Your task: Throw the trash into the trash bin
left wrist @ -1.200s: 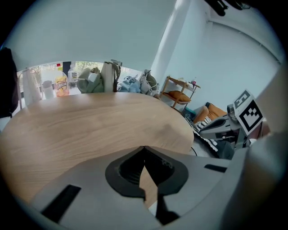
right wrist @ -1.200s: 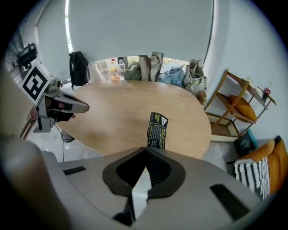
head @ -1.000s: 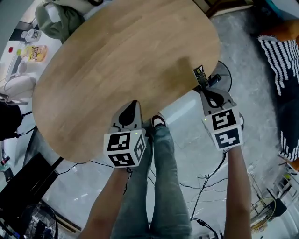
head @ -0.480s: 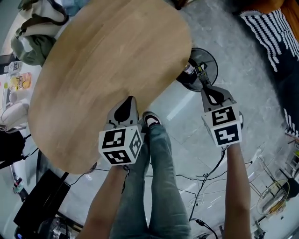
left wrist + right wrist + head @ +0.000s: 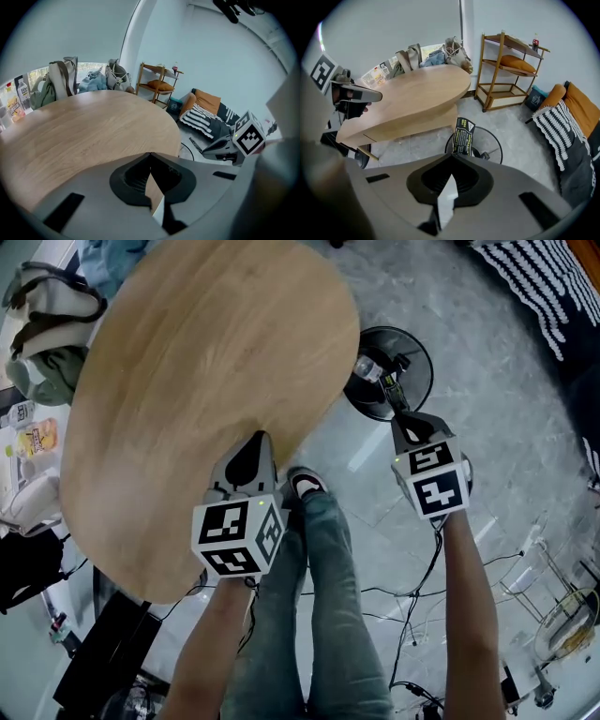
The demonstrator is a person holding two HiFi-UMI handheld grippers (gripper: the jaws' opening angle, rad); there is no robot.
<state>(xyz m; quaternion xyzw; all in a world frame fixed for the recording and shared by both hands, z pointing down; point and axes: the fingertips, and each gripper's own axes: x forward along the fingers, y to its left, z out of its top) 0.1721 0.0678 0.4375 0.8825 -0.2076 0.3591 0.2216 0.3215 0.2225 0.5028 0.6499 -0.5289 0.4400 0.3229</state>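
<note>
Pinching a flat black wrapper [image 5: 463, 136] with yellow print, the right gripper [image 5: 451, 157] hangs over the round black bin [image 5: 419, 356]. The left gripper [image 5: 150, 155], its jaws together on nothing, is over the smooth oval wooden table [image 5: 93, 126].

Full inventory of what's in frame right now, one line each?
table: 1, light wood, oval, in front of the person
trash bin: 1, black, round, on the floor beside the table
wrapper: 1, black with yellow print, above the bin
shelf: 1, wooden, by the wall past the table
bags: several, green and grey, at the table's far side
blanket: 1, black-and-white striped, on orange cushions
legs: 2, blue jeans, standing at the table edge
left gripper: 1, grey, jaws shut, empty, over the table
right gripper: 1, grey, jaws shut on the wrapper
</note>
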